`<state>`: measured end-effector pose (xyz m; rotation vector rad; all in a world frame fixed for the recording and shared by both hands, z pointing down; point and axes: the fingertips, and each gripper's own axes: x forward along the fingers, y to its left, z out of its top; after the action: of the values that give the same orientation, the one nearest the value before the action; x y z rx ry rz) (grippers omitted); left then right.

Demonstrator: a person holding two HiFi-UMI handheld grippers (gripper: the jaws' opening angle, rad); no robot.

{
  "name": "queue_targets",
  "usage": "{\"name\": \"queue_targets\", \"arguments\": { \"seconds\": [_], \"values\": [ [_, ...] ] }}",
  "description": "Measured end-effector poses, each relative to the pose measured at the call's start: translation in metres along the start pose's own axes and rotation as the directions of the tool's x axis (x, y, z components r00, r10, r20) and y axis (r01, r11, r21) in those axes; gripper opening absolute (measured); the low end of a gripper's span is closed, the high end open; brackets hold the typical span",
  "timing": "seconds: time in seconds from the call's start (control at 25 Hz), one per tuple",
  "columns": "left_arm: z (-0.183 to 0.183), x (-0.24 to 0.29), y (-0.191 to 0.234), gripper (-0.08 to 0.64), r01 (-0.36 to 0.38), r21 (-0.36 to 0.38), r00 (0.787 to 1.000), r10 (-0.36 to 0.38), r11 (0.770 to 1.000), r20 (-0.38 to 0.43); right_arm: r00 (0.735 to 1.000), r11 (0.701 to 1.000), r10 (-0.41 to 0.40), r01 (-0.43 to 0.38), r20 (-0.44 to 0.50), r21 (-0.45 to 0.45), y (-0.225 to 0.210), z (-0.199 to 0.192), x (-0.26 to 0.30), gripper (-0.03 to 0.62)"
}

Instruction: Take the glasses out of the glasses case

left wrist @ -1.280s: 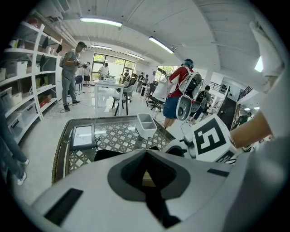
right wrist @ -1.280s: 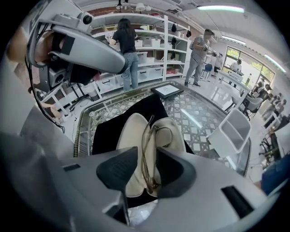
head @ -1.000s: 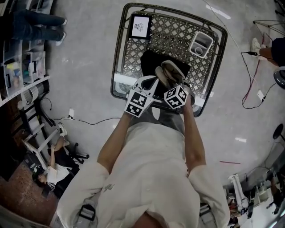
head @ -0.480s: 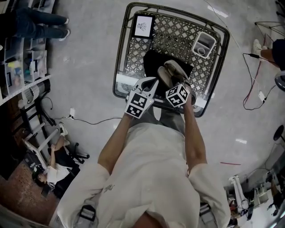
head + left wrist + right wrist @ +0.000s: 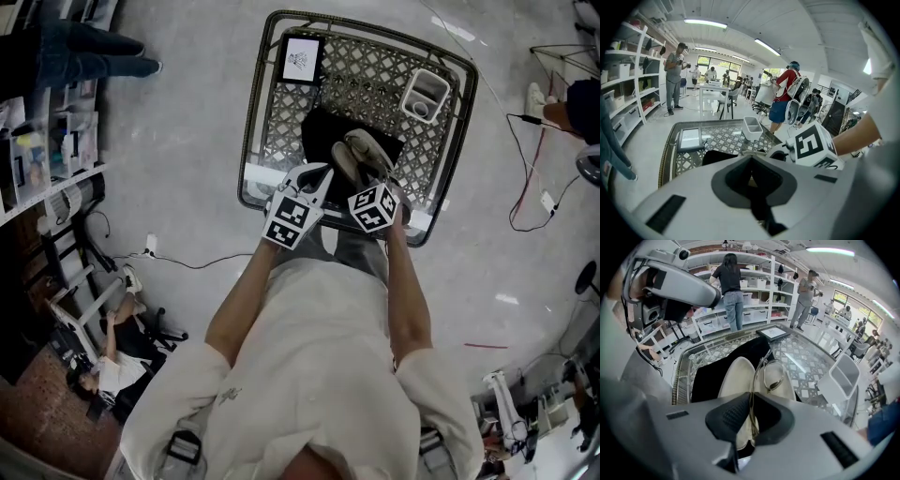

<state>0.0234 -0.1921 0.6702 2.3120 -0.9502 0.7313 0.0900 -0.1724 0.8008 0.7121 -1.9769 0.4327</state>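
A moment ago my right tool [image 5: 750,427] stood wide. Now it is clamped on the thin frame of the glasses [image 5: 774,376], which still lie in the open case [image 5: 733,376] on the black cloth [image 5: 710,373] by the desk's [image 5: 272,103] near edge. My left tool [image 5: 751,177] is closed, apparently pinching the case's rim. The grip is made, so lifting the glasses clear should come next.

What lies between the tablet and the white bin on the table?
Nothing: the head view shows bare lattice tabletop between tablet and white bin.
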Motion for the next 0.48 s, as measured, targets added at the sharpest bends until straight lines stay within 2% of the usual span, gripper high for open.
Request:
{"name": "queue_targets", "arguments": {
  "seconds": [0.28,0.48],
  "values": [
    [0.013,-0.006,-0.001,0.009,0.013,0.029,1.000,-0.014,1.000,0.025,0.996,0.998,-0.055,0.054,0.063,0.012,-0.010,0.021,-0.027,0.032],
    [0.028,-0.014,0.000,0.009,0.023,0.055,0.998,-0.026,0.998,0.057,0.985,0.993,-0.114,0.109,0.131,0.050,-0.021,0.041,-0.056,0.032]
  ]
}}
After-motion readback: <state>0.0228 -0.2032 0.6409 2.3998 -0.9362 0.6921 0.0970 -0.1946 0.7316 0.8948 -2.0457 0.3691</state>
